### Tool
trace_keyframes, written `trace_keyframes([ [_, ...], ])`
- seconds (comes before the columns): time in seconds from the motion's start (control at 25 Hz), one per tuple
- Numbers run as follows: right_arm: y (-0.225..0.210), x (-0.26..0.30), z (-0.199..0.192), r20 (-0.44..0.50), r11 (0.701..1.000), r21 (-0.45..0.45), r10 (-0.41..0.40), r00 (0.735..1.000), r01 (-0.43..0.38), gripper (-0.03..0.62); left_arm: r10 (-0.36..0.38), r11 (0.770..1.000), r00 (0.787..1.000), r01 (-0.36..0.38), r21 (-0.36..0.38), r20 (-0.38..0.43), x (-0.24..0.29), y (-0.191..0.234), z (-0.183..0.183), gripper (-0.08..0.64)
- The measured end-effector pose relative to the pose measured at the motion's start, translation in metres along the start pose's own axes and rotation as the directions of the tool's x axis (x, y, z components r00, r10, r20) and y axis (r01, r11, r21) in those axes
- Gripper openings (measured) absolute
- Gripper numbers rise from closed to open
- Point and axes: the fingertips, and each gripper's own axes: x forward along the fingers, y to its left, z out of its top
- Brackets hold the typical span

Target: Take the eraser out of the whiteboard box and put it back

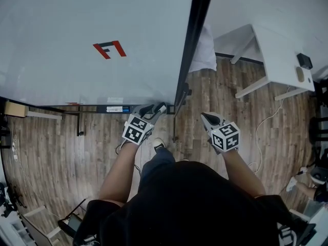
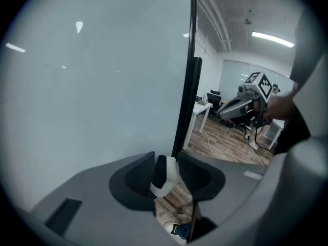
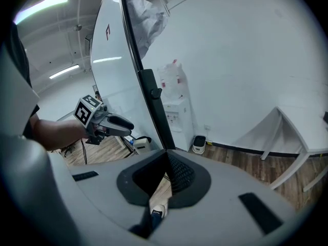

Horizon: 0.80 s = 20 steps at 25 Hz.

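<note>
The whiteboard point(image 1: 77, 35) fills the upper left of the head view, with its narrow tray point(image 1: 115, 109) along the bottom edge. My left gripper point(image 1: 154, 108) sits at the tray's right end, beside the black frame post point(image 1: 192, 45). In the left gripper view a black-and-white eraser point(image 2: 165, 177) stands between the open jaws of the left gripper point(image 2: 168, 174), against the left pad with a gap on the right. My right gripper point(image 1: 207, 118) hovers over the floor to the right of the post, its jaws together and empty point(image 3: 166, 176).
A white table point(image 1: 279, 55) with small devices stands at the right, and a cable point(image 1: 261, 132) trails over the wood floor below it. A white cloth point(image 1: 204, 50) hangs behind the post. A cardboard box point(image 1: 14, 109) sits at the far left. My shoe point(image 1: 159, 144) is below the tray.
</note>
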Motion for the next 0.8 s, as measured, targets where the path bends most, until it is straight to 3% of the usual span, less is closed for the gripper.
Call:
trace_keyframes([
  [0.8, 0.017, 0.017, -0.028, -0.070, 0.999, 0.034, 0.025, 0.997, -0.023, -0.006, -0.060, 0.998, 0.997, 0.058, -0.027, -0.051, 0.038, 0.000, -0.018, 0.195],
])
